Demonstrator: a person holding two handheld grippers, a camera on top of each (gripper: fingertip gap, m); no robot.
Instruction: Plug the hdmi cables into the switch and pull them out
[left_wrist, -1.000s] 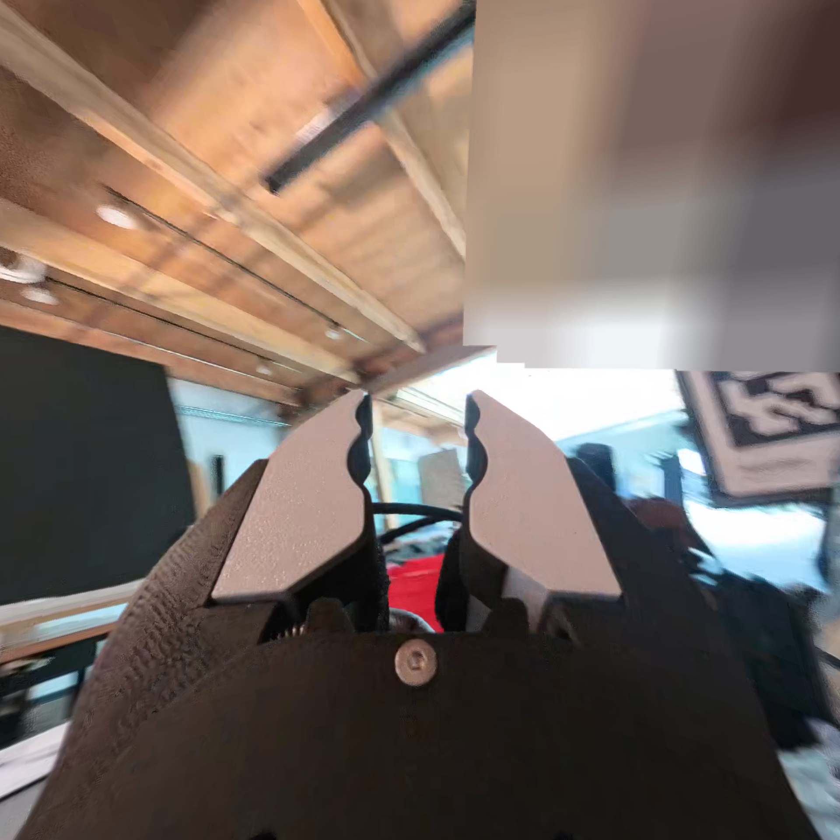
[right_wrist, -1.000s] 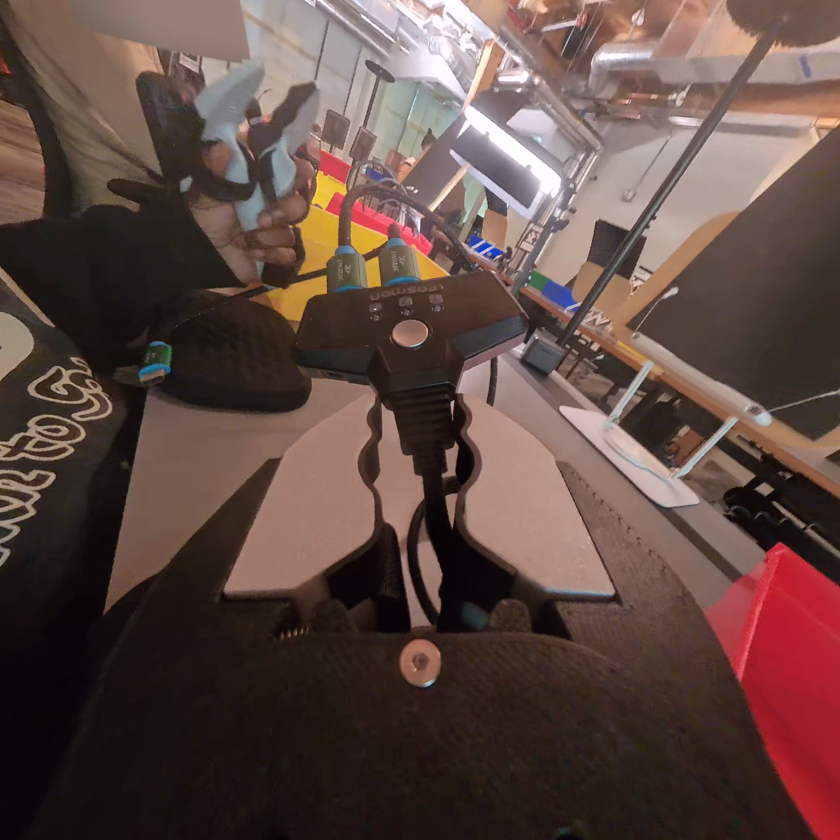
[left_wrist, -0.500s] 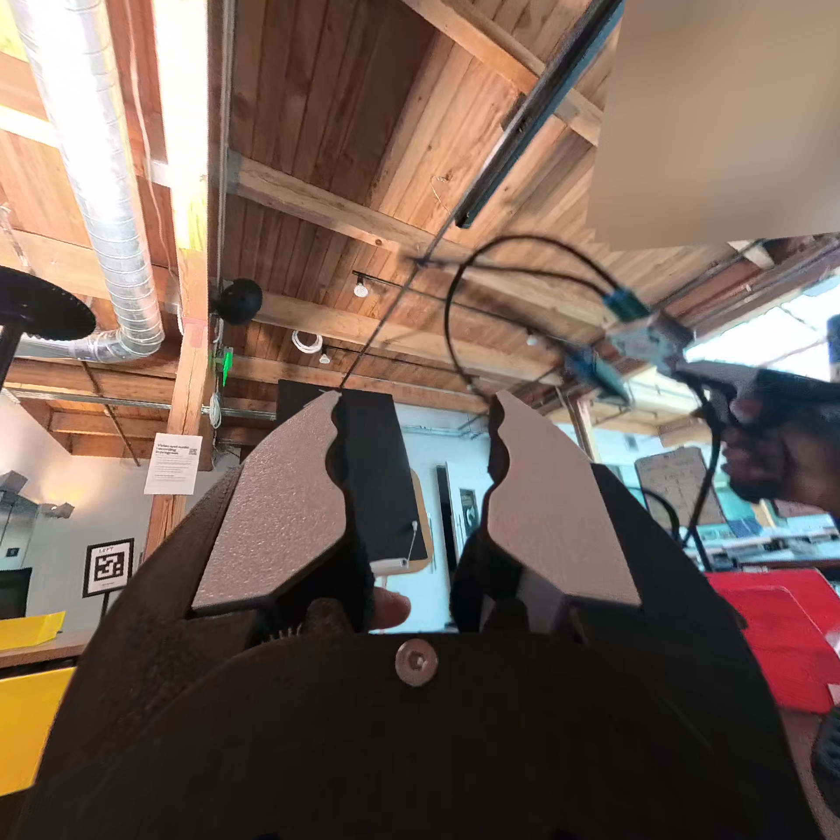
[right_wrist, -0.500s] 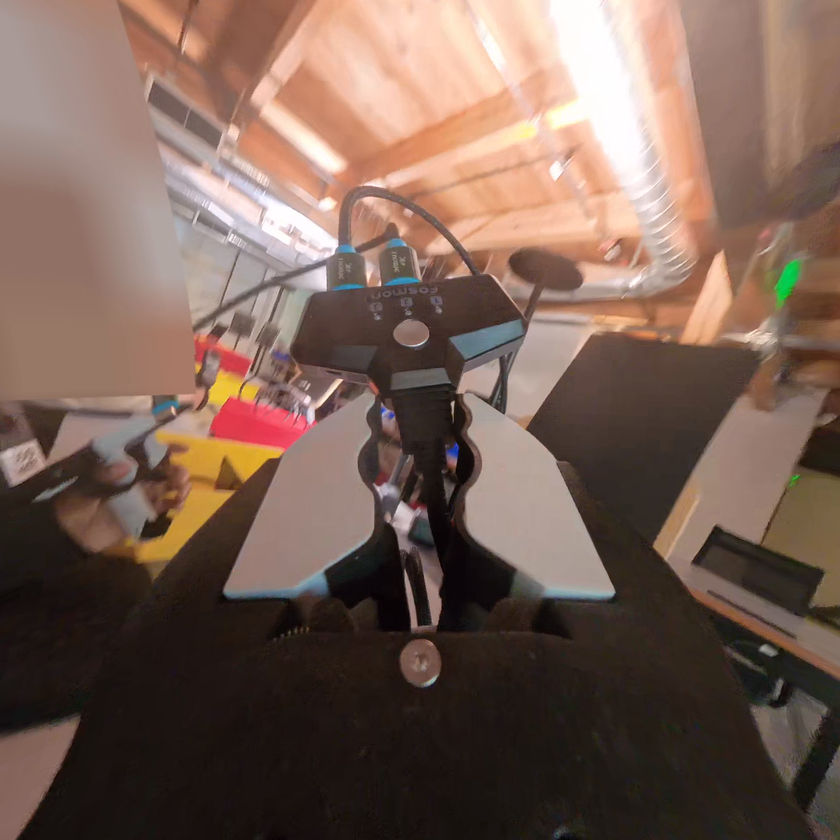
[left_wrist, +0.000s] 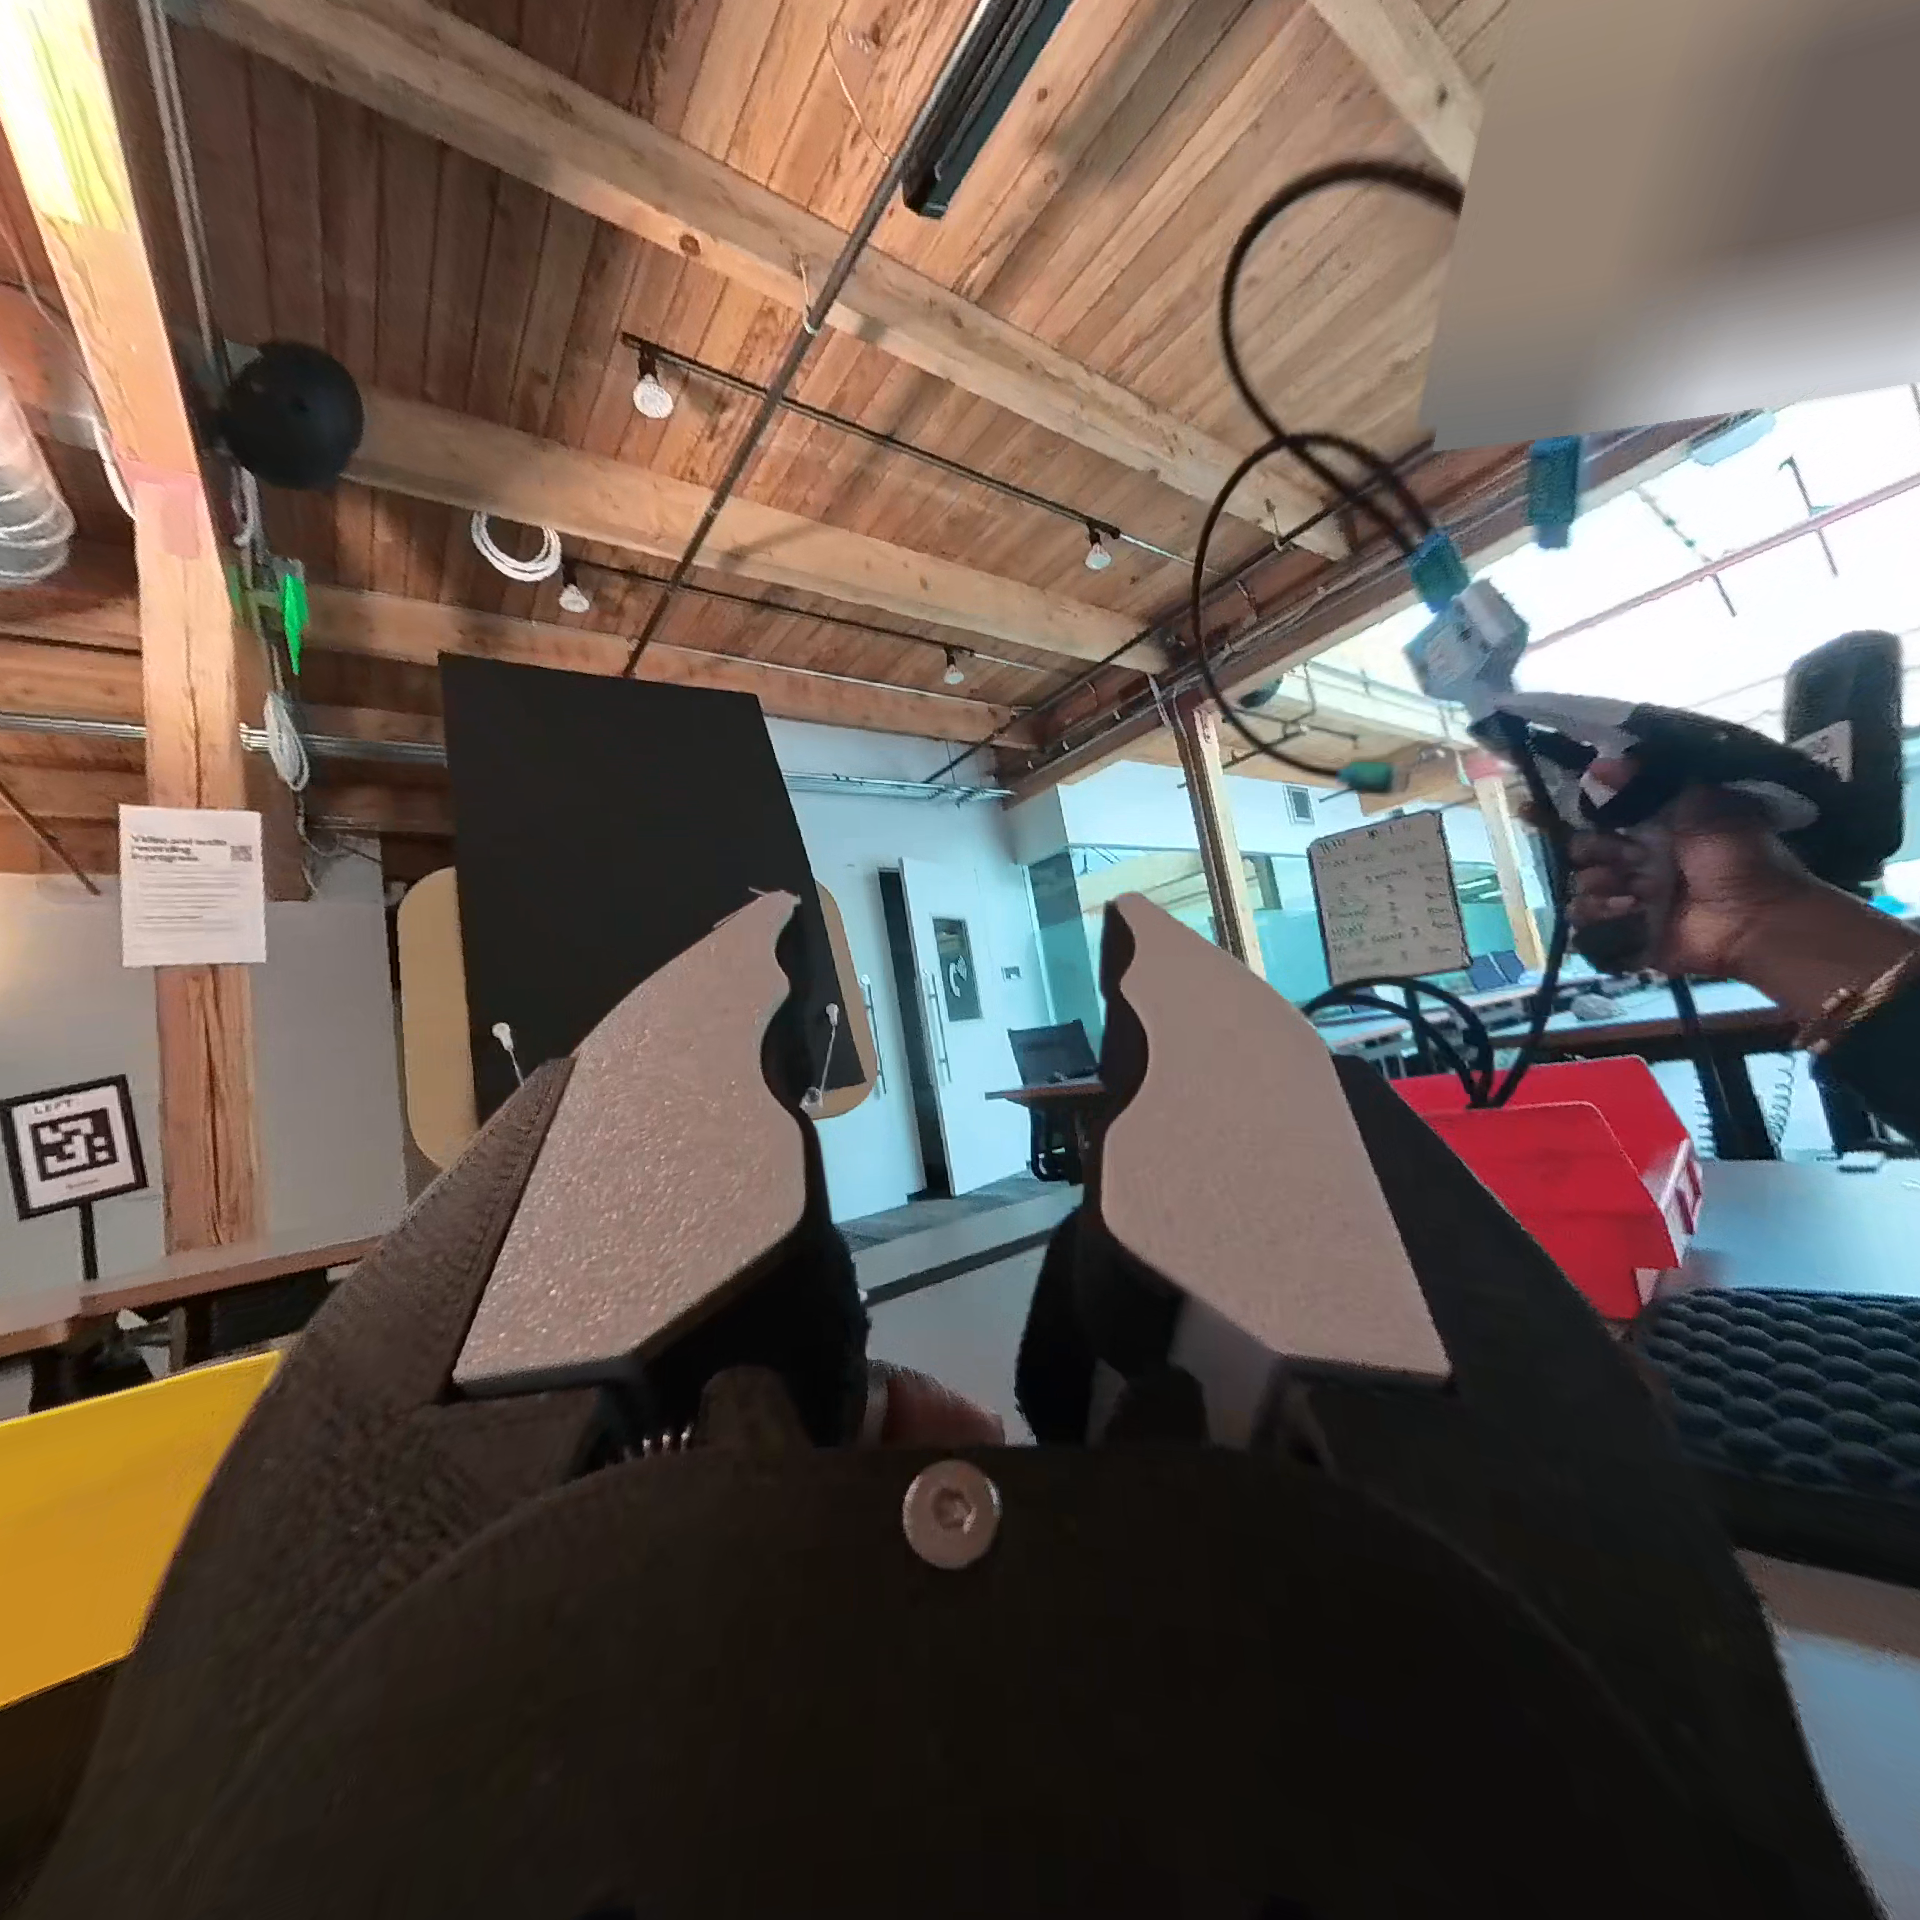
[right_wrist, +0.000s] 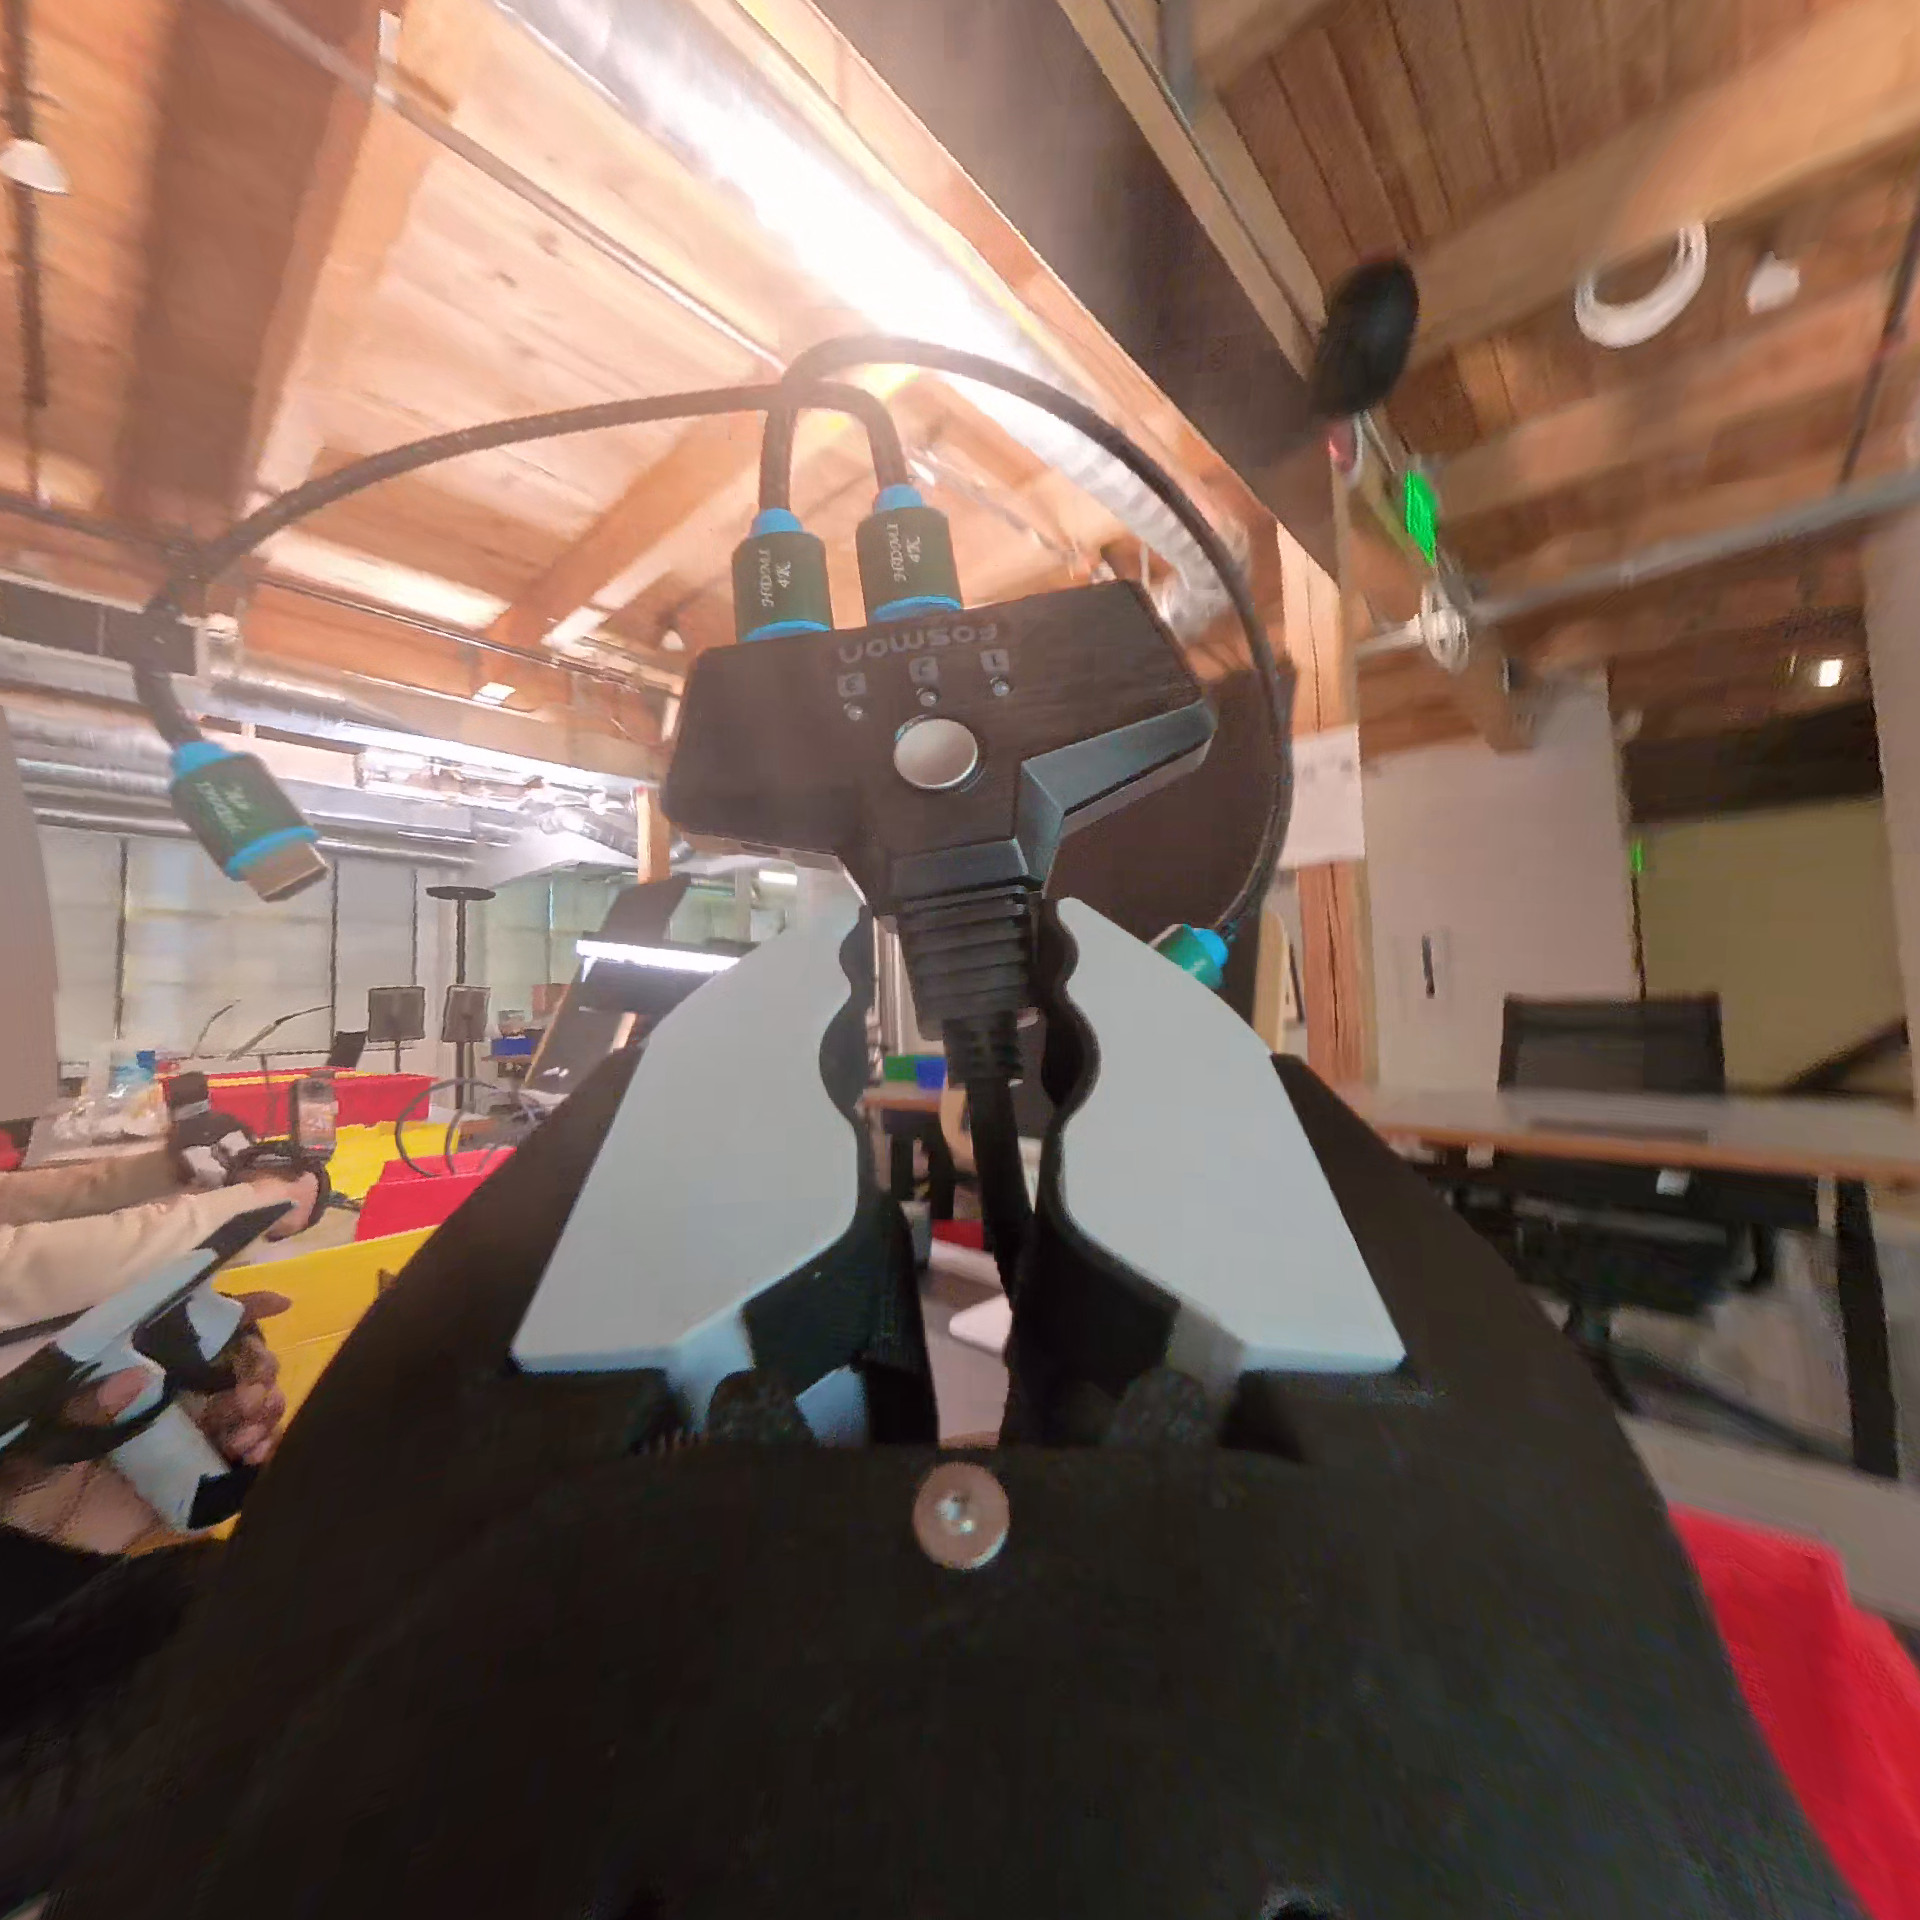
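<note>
Up in the air, well off the table, the right gripper (right_wrist: 956, 977) is clamped on the ribbed collar of the switch (right_wrist: 935, 727), right where its own cable comes out. The switch sticks straight out past the jaws, long axis in line with the fingers, ports facing away from the camera.

Count: two plugs (right_wrist: 784, 582) are seated side by side in the far edge, both green with blue rings. A third port looks empty, though the far edge is hidden, so I can't be sure. Two loose plug ends dangle from the braided cables: one hanging out left (right_wrist: 244, 821), one tucked behind the right finger (right_wrist: 1190, 951).

The left gripper (left_wrist: 951, 925) is wide open with nothing in it, held lower and off to the side, pointing at the room rather than the switch. From its view the switch (left_wrist: 1465, 639) sits up and to the right, well apart.

My guess: the left one has to swing up-right and come in along the plug axis, since pulling sideways would just twist the switch.
</note>
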